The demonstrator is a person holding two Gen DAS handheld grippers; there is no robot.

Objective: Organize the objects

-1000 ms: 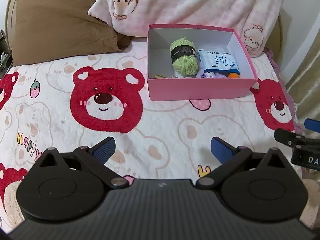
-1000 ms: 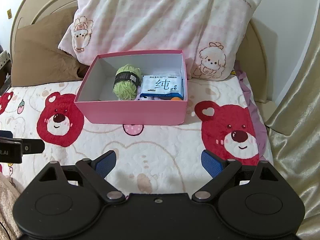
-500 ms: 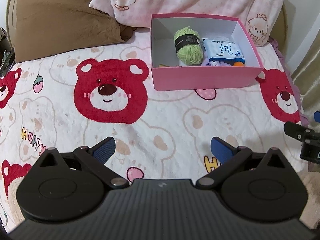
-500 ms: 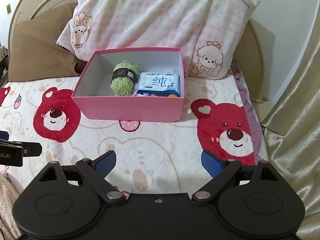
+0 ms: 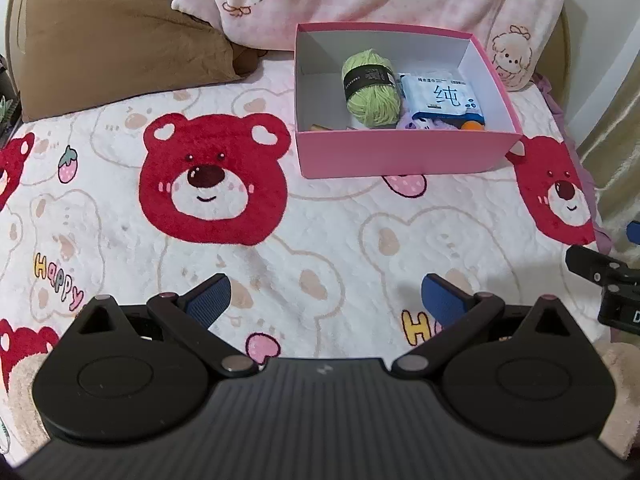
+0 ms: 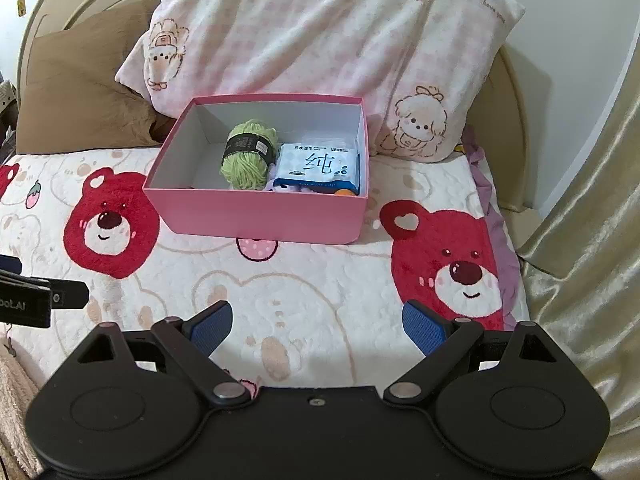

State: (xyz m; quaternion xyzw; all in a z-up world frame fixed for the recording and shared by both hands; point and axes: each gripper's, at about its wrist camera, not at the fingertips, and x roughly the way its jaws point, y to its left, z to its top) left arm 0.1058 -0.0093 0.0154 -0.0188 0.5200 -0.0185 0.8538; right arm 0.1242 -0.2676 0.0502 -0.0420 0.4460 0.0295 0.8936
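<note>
A pink box (image 5: 404, 152) (image 6: 260, 216) sits on the bed near the pillows. Inside lie a green yarn ball (image 5: 370, 88) (image 6: 246, 154), a blue and white wipes pack (image 5: 440, 98) (image 6: 320, 164), a purple soft item (image 5: 420, 123) and an orange item (image 5: 472, 125), both half hidden by the front wall. My left gripper (image 5: 324, 300) stands open and empty over the blanket, well short of the box. My right gripper (image 6: 316, 324) is open and empty too, also short of the box. Each gripper shows at the edge of the other's view.
The bed carries a white blanket with red bear faces (image 5: 212, 184) (image 6: 452, 268). A pink checked pillow (image 6: 320, 40) and a brown pillow (image 5: 112, 36) lean behind the box. A gold curtain (image 6: 592, 240) hangs at the bed's right edge.
Both grippers have drawn back from the box and risen a little, so more blanket shows in front. Jaws stayed open. The box contents have not moved.
</note>
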